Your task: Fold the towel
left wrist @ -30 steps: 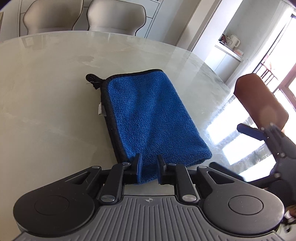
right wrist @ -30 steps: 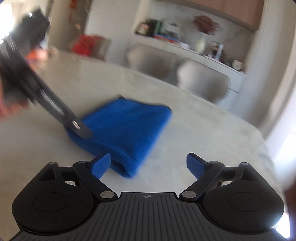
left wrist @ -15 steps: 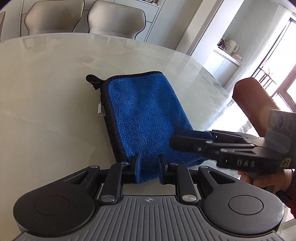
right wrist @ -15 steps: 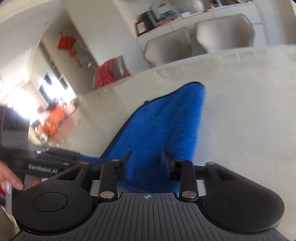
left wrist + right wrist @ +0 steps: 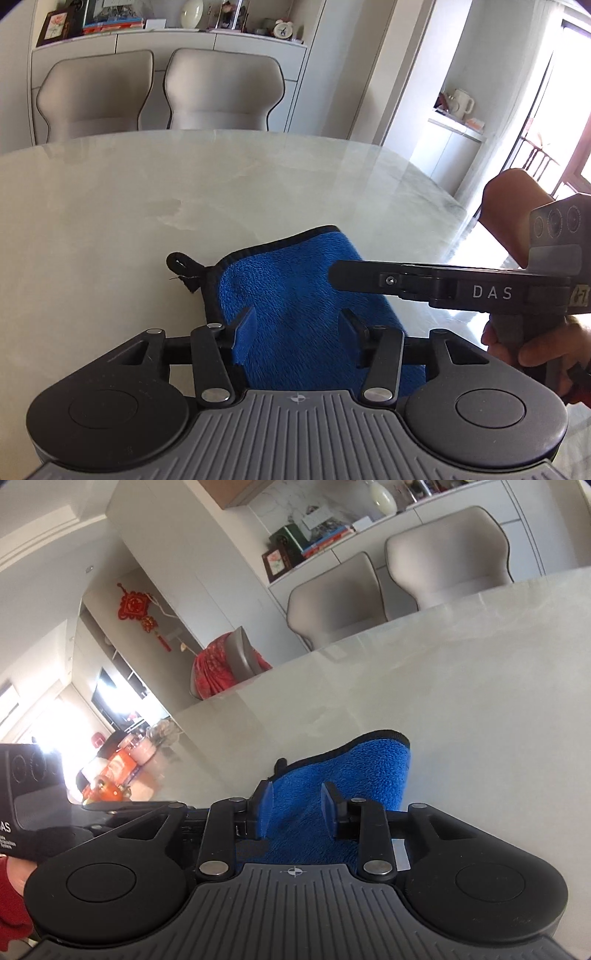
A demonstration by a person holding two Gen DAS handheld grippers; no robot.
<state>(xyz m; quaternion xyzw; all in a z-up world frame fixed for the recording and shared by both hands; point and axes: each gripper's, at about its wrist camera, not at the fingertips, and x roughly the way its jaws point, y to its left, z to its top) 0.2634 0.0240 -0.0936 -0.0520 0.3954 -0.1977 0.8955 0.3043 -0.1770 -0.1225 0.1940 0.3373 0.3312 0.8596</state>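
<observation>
A blue towel (image 5: 295, 295) with black trim and a black hanging loop (image 5: 181, 264) lies folded on the pale marble table (image 5: 147, 206). My left gripper (image 5: 295, 326) is open, its fingers either side of the towel's near end without pinching it. My right gripper (image 5: 297, 805) is also partly open, low over the towel (image 5: 354, 775), fingers standing apart with blue cloth between them. The right gripper also shows in the left wrist view (image 5: 424, 284), reaching in from the right across the towel.
Two grey chairs (image 5: 159, 92) stand at the table's far side before a white sideboard. A brown chair back (image 5: 513, 218) is at the right edge. A chair with red cloth (image 5: 225, 664) and orange items (image 5: 110, 779) lie off to the left.
My left gripper has opened, letting go of the towel's near edge. My right gripper has opened a little too. Both views have dropped lower and closer to the towel.
</observation>
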